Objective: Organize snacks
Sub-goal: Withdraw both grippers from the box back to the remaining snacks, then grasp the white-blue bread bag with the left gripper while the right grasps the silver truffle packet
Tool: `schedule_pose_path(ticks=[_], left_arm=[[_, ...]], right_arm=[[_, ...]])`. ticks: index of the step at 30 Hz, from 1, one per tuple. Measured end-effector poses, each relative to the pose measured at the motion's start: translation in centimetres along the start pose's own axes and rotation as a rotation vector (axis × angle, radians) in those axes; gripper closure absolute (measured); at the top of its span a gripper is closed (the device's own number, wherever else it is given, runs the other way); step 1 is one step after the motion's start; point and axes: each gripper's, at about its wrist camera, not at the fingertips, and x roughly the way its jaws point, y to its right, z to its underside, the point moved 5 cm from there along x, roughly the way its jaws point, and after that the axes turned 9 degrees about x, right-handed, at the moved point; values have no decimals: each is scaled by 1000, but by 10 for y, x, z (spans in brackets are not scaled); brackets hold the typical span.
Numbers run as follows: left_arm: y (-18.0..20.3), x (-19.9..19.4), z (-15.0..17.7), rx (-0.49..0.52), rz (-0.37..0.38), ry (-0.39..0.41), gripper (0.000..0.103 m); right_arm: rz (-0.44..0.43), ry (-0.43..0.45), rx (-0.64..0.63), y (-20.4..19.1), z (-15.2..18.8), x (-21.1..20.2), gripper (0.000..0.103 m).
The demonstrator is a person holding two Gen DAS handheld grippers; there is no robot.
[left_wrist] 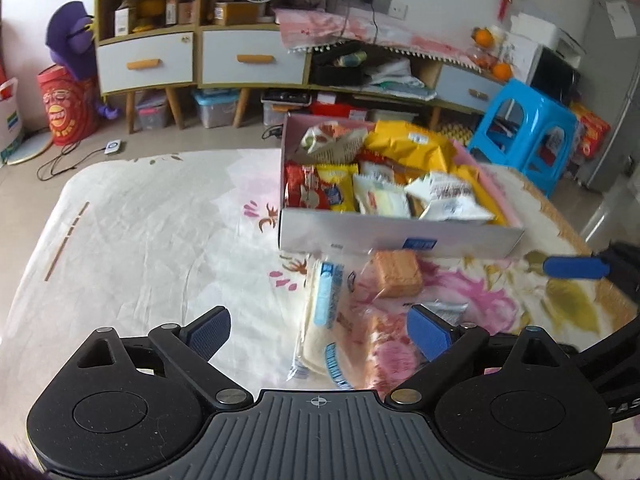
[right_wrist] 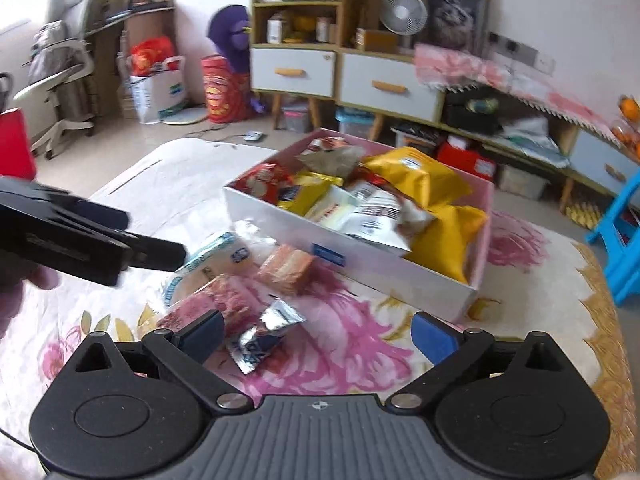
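A white and pink box [left_wrist: 400, 238] on the flowered blanket holds several snack packets, yellow, red and white. In front of it lie a pale bag with blue labels [left_wrist: 324, 320] and an orange-brown cracker packet [left_wrist: 396, 274]. My left gripper [left_wrist: 320, 334] is open above the pale bag, pads apart from it. In the right wrist view the box [right_wrist: 360, 248] is ahead. A silver-blue packet [right_wrist: 264, 334], a pink packet [right_wrist: 224, 296], the orange packet [right_wrist: 286, 268] and the pale bag [right_wrist: 212, 256] lie before it. My right gripper [right_wrist: 318, 338] is open over the silver-blue packet and holds nothing.
A blue plastic stool [left_wrist: 524, 128] stands right of the blanket. Cabinets with drawers [left_wrist: 252, 58] and storage bins line the far wall. The right gripper's blue pad [left_wrist: 576, 268] reaches in from the right, near the box's corner. The left gripper [right_wrist: 160, 254] comes in from the left.
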Motion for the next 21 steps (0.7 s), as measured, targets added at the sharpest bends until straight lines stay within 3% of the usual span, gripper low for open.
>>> schedule_pose_path(ticks=[8, 13, 16, 21], left_arm=[[-8, 21, 10, -11, 20, 22, 9], [-11, 29, 10, -53, 47, 14, 16], [-11, 34, 11, -94, 85, 1, 23], [-20, 38, 9, -199, 91, -14, 51]], right_arm=[[-4, -6, 25, 1, 8, 18, 11], [10, -44, 1, -3, 18, 31, 11], [16, -67, -23, -8, 23, 40, 11], [16, -81, -56, -17, 25, 49, 11]])
